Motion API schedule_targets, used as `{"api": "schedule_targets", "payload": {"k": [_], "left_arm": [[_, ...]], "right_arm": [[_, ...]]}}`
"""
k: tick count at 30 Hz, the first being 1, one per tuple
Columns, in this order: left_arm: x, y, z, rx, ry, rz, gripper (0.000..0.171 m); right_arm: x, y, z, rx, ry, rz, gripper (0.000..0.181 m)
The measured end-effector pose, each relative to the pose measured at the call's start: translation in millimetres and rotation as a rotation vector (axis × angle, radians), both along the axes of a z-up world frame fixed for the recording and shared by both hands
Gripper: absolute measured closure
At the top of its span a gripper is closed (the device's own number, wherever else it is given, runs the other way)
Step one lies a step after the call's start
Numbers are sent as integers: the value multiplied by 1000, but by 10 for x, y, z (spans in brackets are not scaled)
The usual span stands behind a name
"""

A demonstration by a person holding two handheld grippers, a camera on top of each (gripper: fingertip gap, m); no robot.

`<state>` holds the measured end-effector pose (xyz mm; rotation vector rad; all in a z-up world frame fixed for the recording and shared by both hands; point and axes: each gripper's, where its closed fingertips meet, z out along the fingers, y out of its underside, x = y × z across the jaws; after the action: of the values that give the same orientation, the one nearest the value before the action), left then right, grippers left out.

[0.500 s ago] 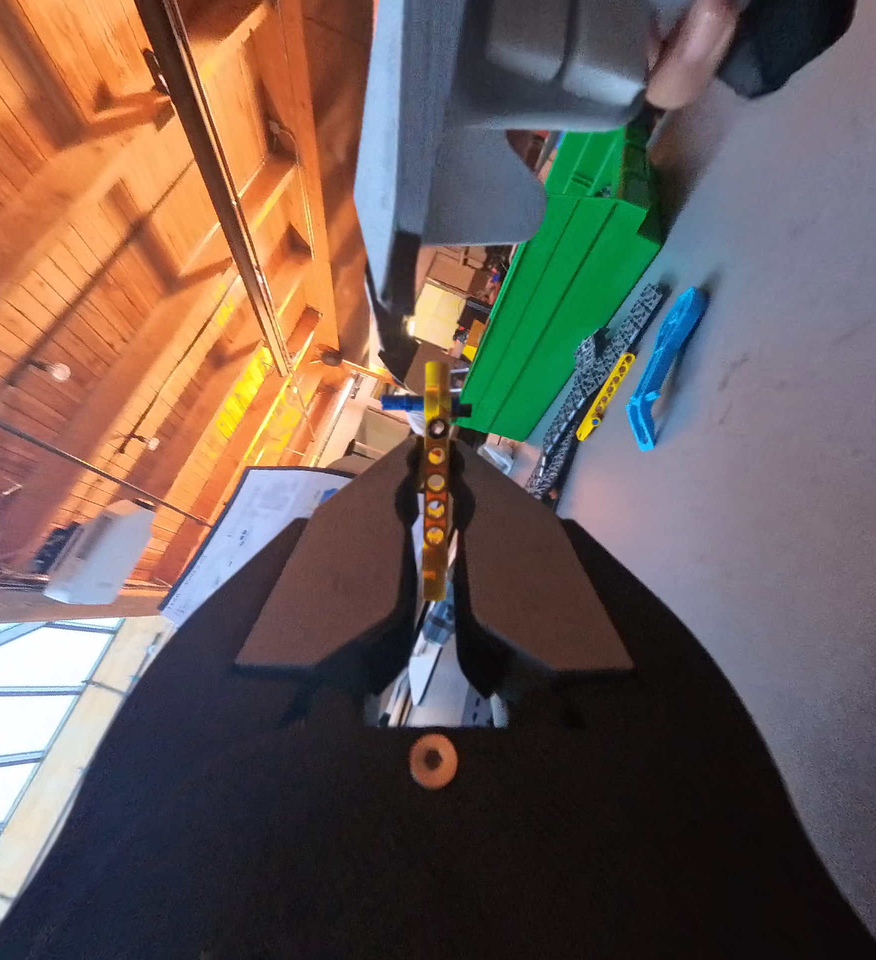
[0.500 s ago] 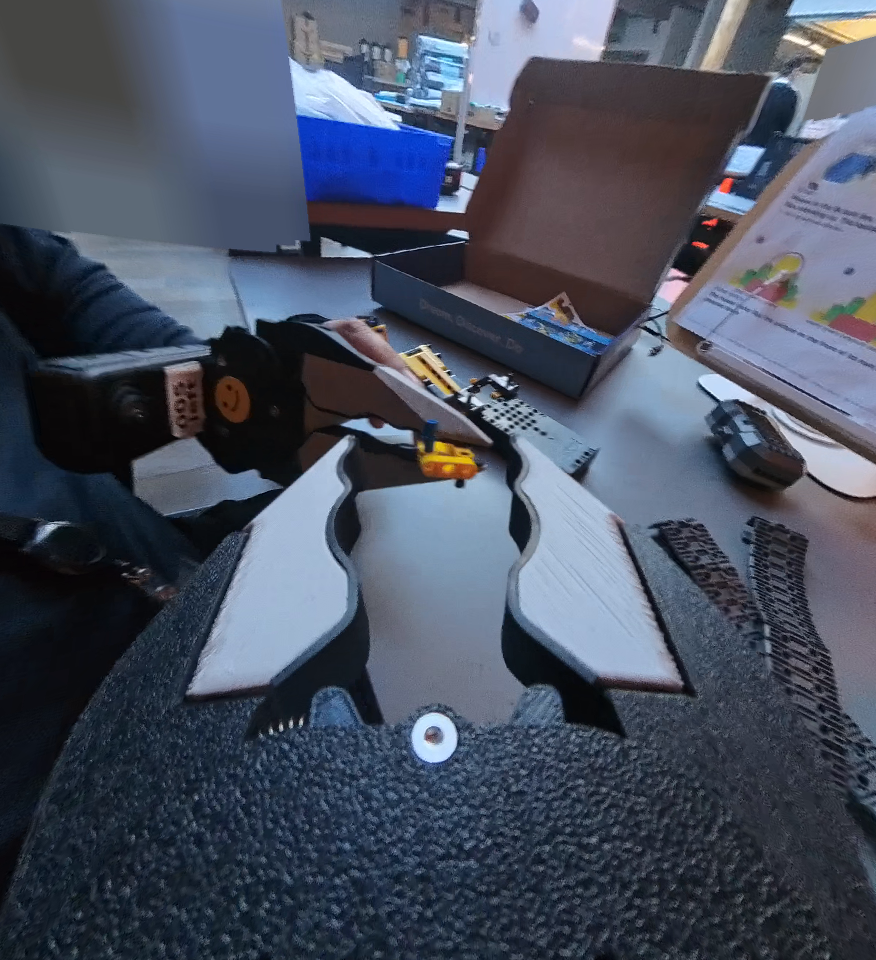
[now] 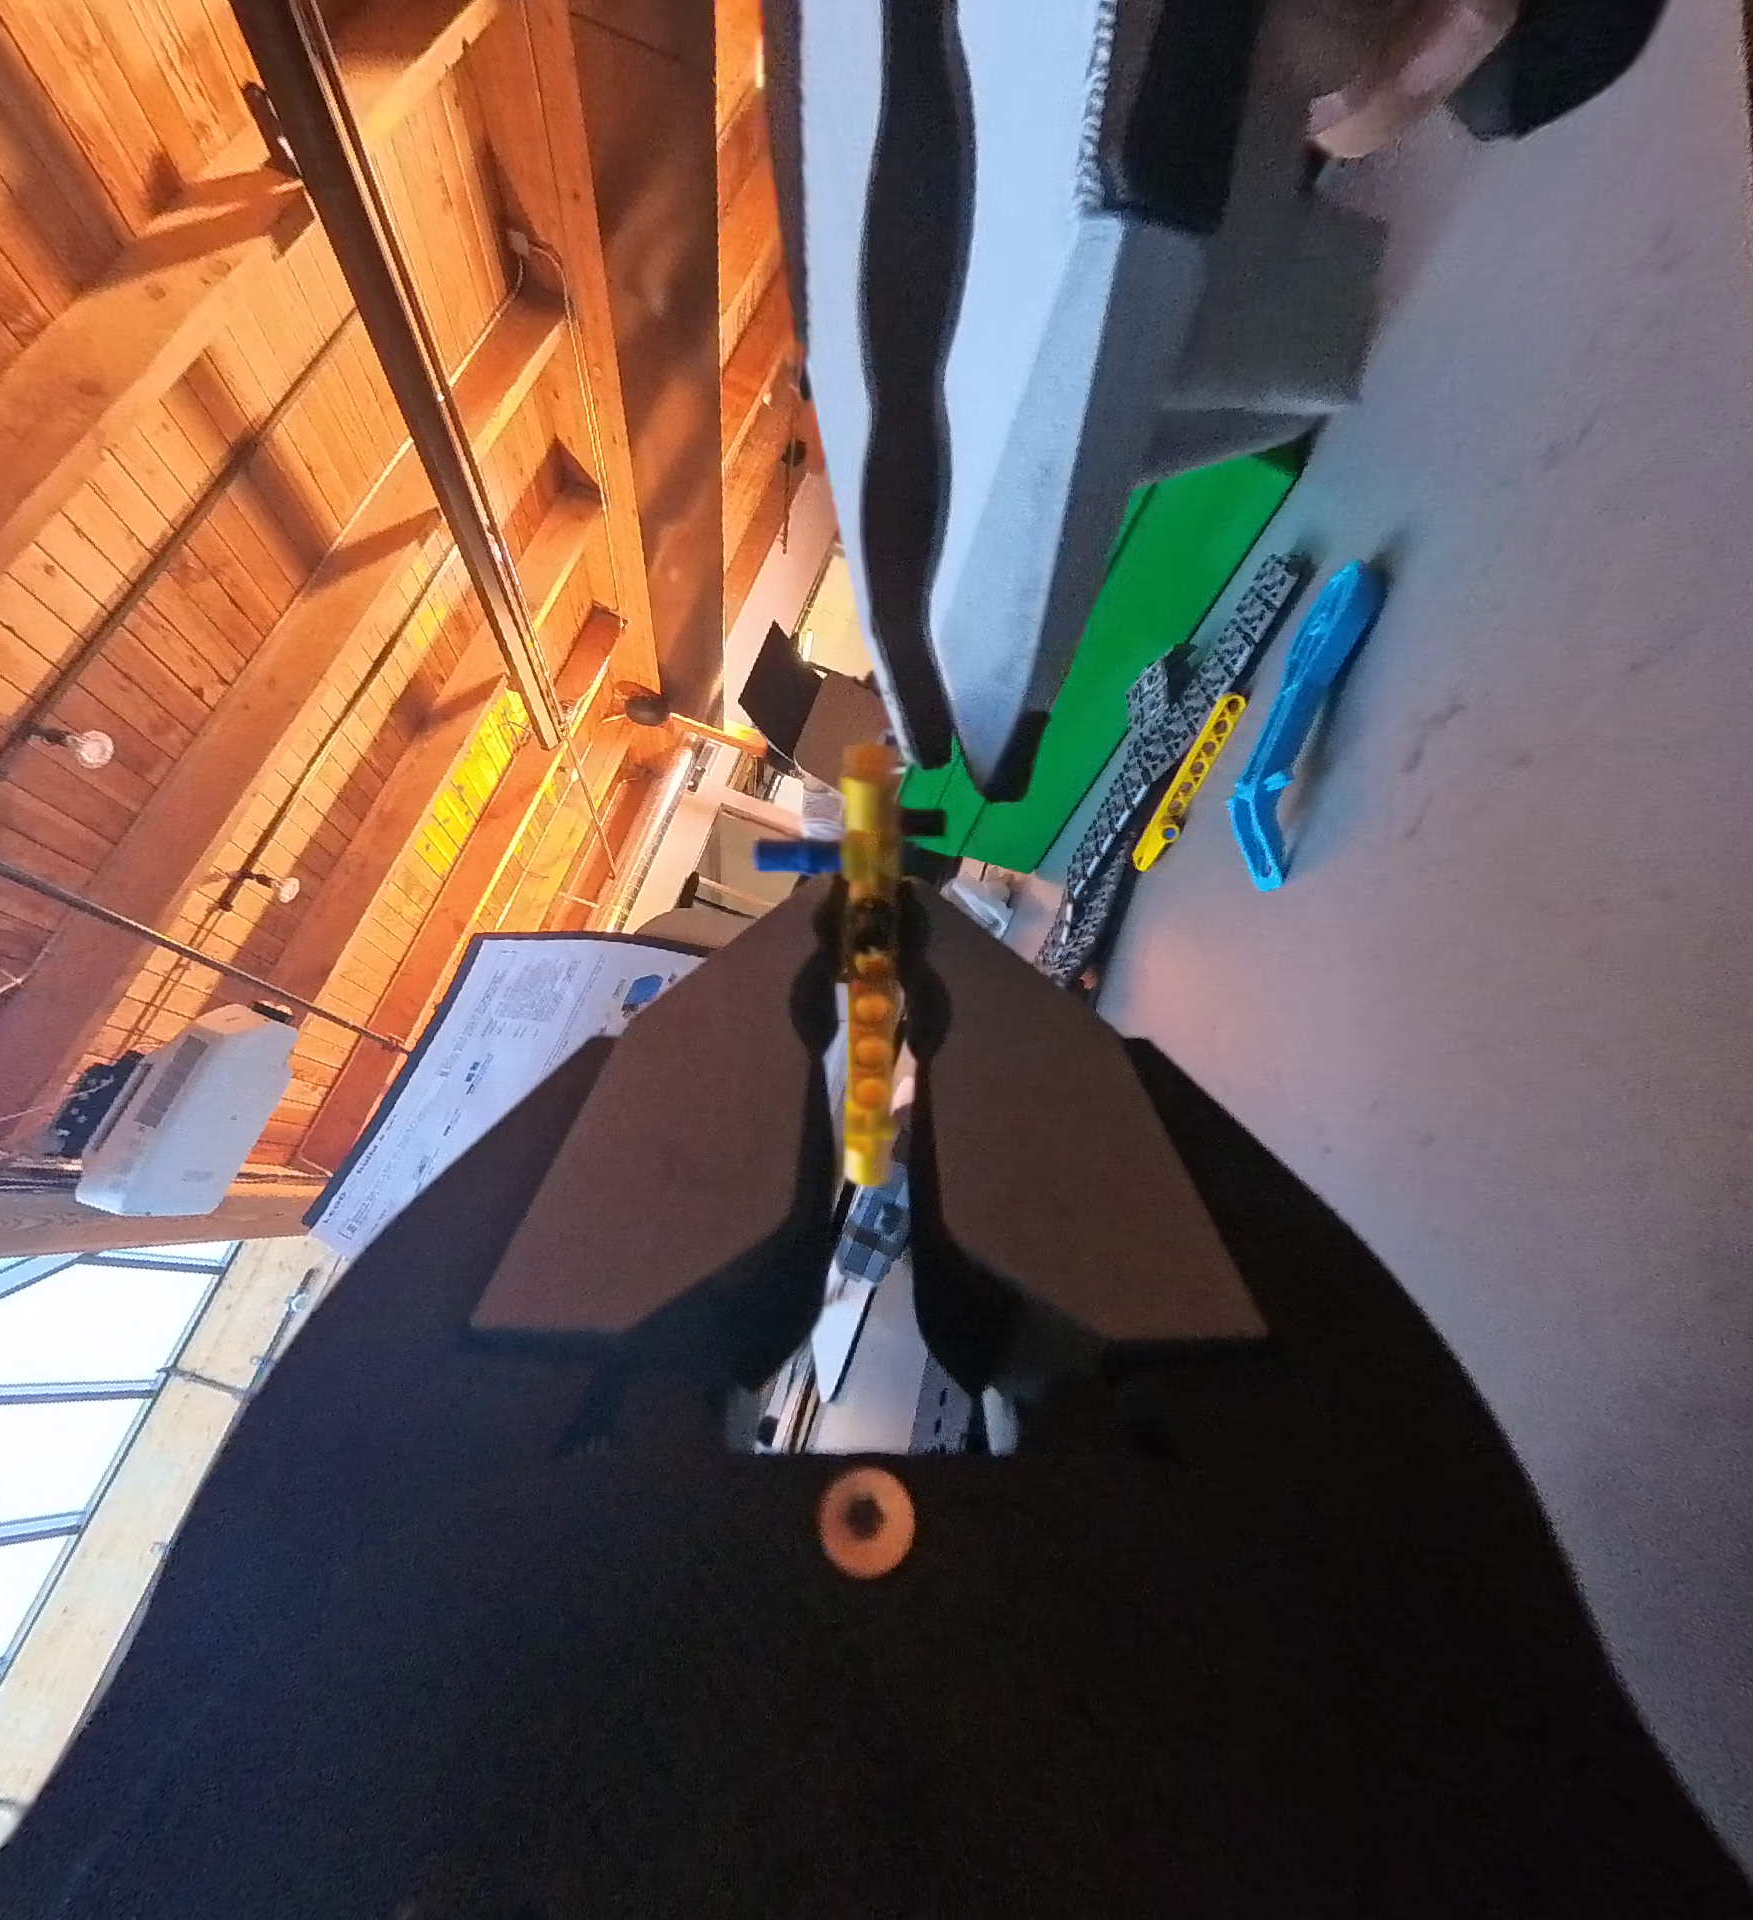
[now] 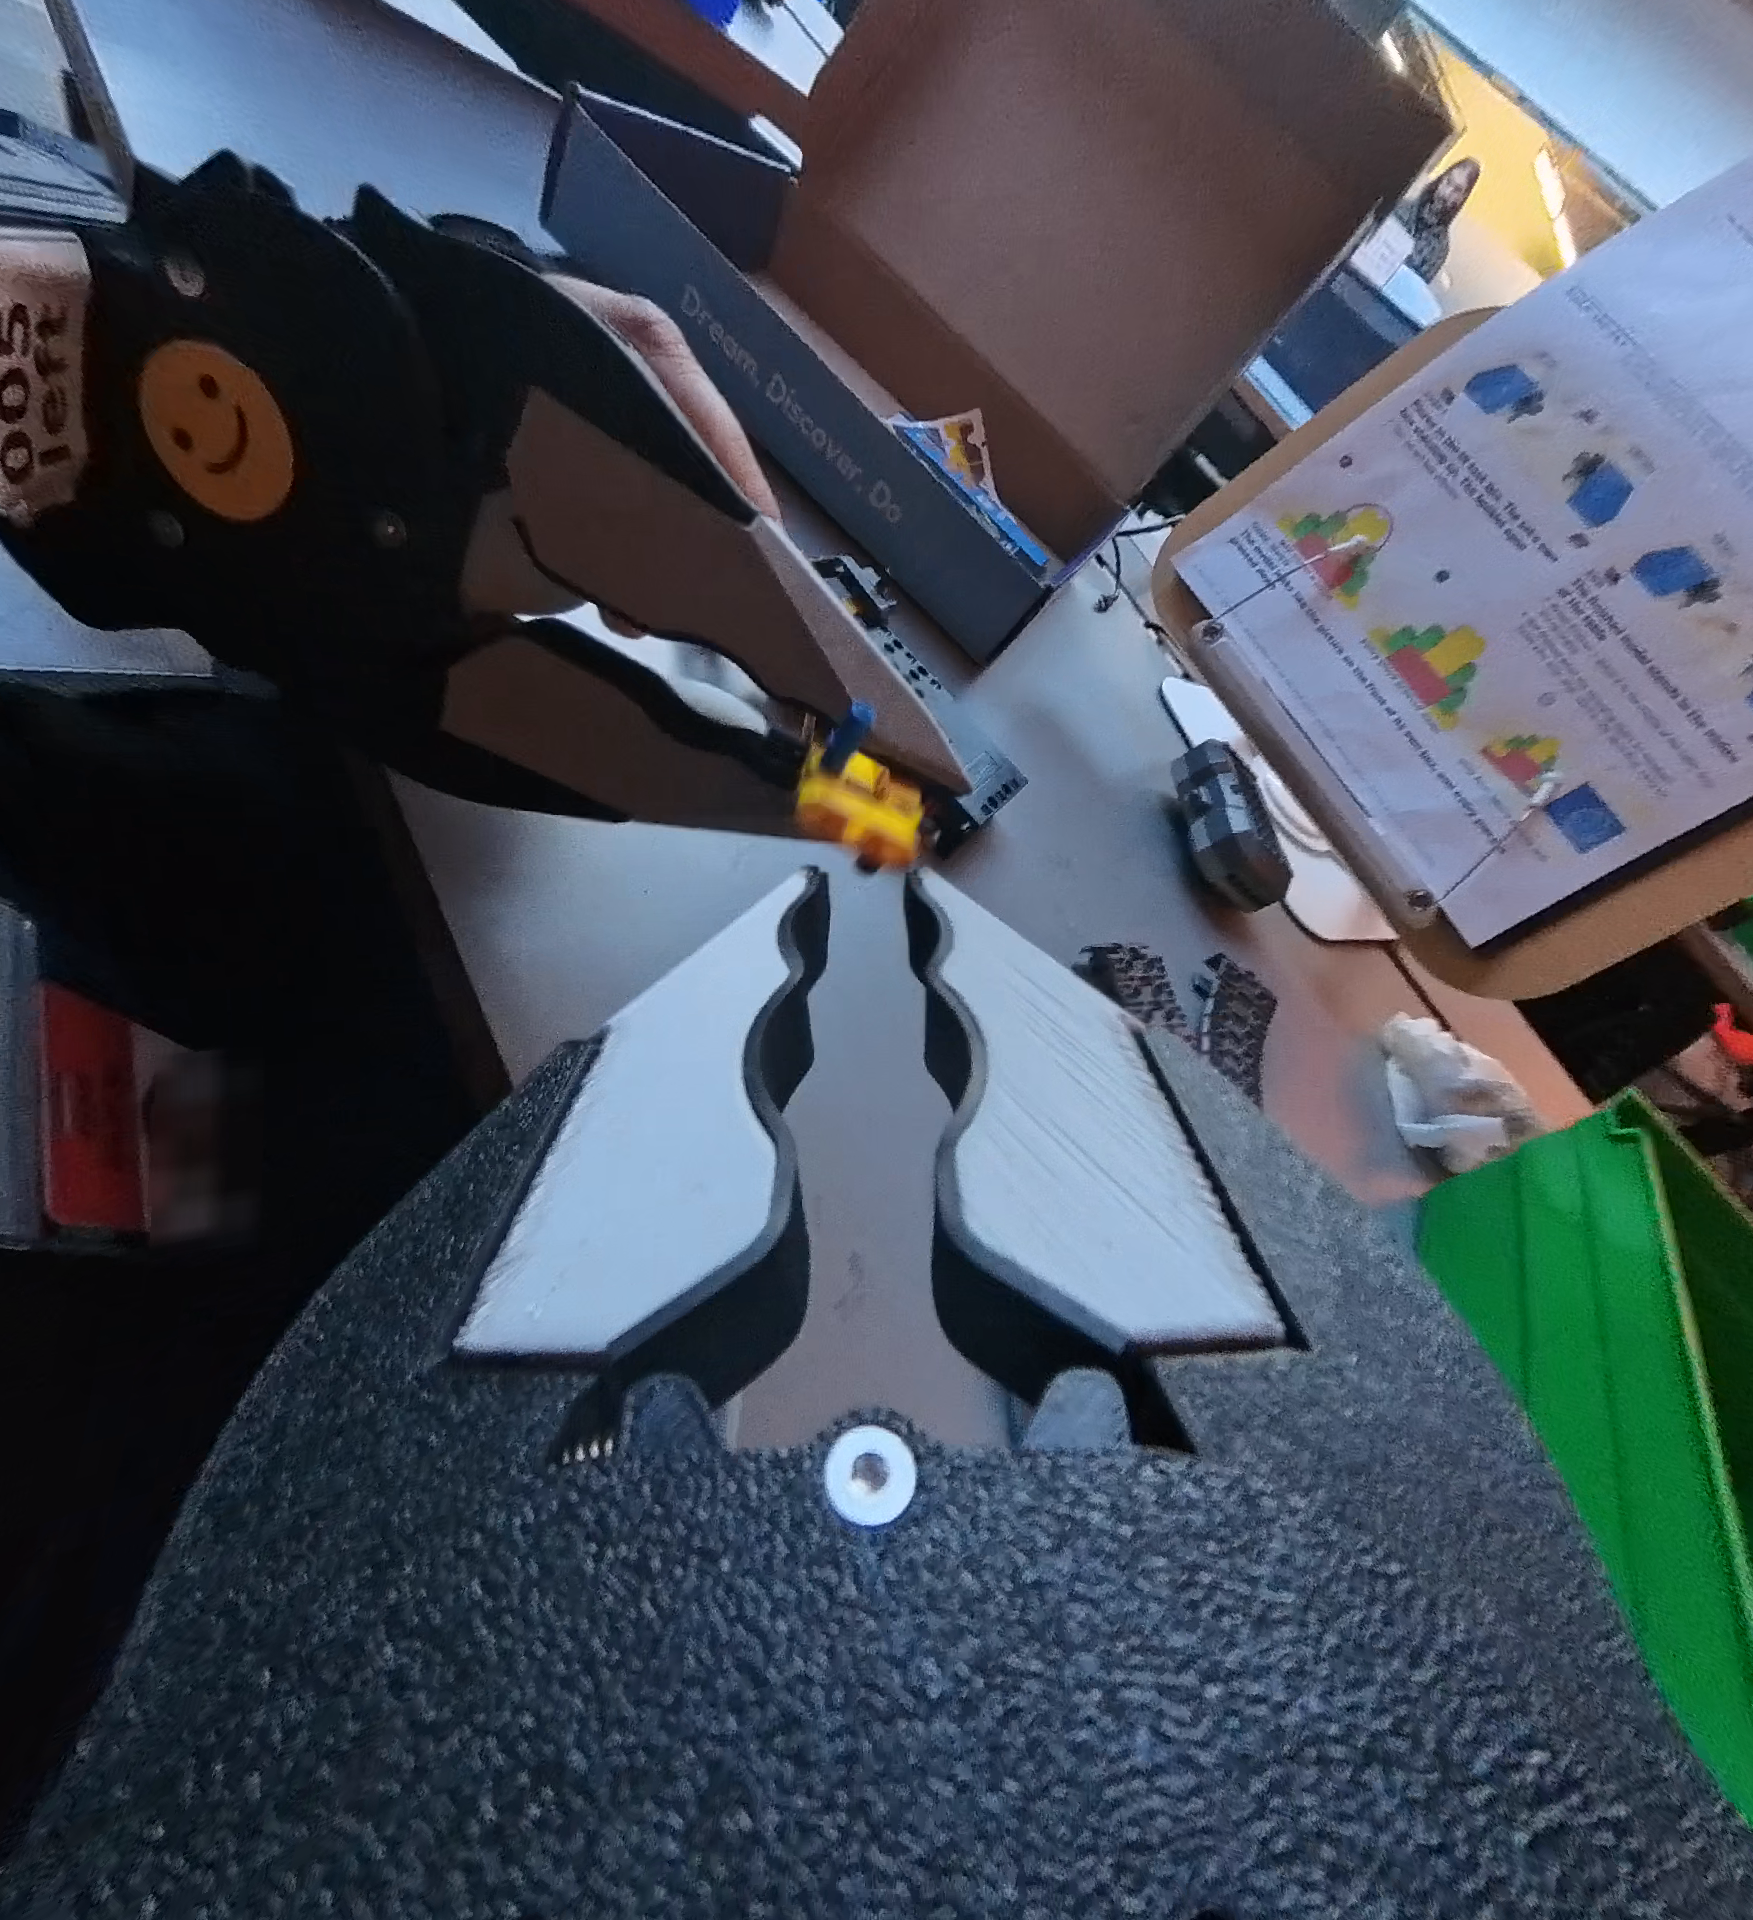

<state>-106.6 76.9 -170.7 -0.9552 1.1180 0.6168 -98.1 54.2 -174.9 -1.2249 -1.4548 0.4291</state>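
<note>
- One grey worktop (image 3: 1537,1039) under timber ceiling (image 3: 228,416); two track strips (image 4: 1194,997) I count.
- My left gripper (image 3: 872,914) pinches one yellow beam (image 3: 870,1039); right gripper (image 4: 864,883) parted, empty.

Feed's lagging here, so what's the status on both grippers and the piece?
Left gripper shut on yellow beam, blue pin through it. Right gripper open, empty, tips just short of the beam. Nothing between them.

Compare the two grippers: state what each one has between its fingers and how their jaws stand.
The left gripper is shut on a yellow holed beam carrying a blue pin; the right gripper holds nothing, its jaws slightly apart. The left gripper's finger faces look brown, the right gripper's pale grey. Both have wavy black inner edges, and they meet tip to tip over the table.
</note>
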Motion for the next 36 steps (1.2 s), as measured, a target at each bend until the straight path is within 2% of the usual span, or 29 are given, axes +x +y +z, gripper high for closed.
{"api": "schedule_targets", "payload": {"k": [1,5,6,10,15,18,28,32,36], "left_arm": [[11,-6,-11,-7,3,-9,166],[78,-55,-47,-14,22,-48,167],[79,-55,-45,-14,20,-46,167],[56,-33,-44,-39,-7,-41,167],[96,-40,-82,-50,8,-48,166],[87,-17,-108,-76,0,-41,166],[59,31,-147,-162,-56,-59,166],[69,66,-258,-232,-40,-62,166],[69,117,-384,-271,11,-34,166]], "right_arm": [[-8,5,-14,-50,12,-6,167],[-76,-70,11,-343,124,61,125],[-85,-95,34,-390,149,80,125],[-67,-87,97,-400,198,75,153],[-88,-72,1,-441,166,42,146],[-98,-74,-36,-455,165,39,157],[-9,-4,-16,-476,213,30,161],[-7,18,-85,-453,178,16,161],[-1,44,-212,-552,175,14,156]]}}
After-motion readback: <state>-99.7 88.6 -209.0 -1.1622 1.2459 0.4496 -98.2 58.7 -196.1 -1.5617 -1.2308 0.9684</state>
